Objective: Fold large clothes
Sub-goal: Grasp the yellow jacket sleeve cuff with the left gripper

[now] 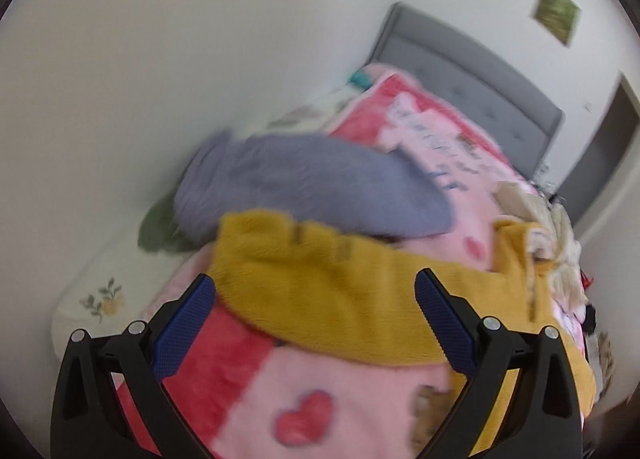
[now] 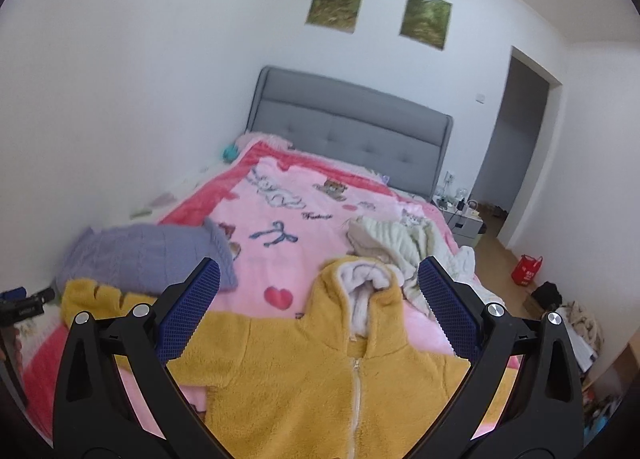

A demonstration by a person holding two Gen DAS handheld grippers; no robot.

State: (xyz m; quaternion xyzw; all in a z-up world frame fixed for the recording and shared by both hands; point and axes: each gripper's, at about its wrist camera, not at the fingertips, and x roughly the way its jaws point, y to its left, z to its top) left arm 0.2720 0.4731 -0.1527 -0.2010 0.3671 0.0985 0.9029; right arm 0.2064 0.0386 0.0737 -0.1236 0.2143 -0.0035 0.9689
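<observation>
Over on the left, the left gripper (image 1: 316,323) hangs with jaws spread wide above a sleeve of the yellow fleece hoodie (image 2: 320,371), which lies zipper-up on the pink blanket (image 2: 304,219); the right gripper (image 2: 320,311), equally agape and holding nothing, hovers over its chest.
</observation>
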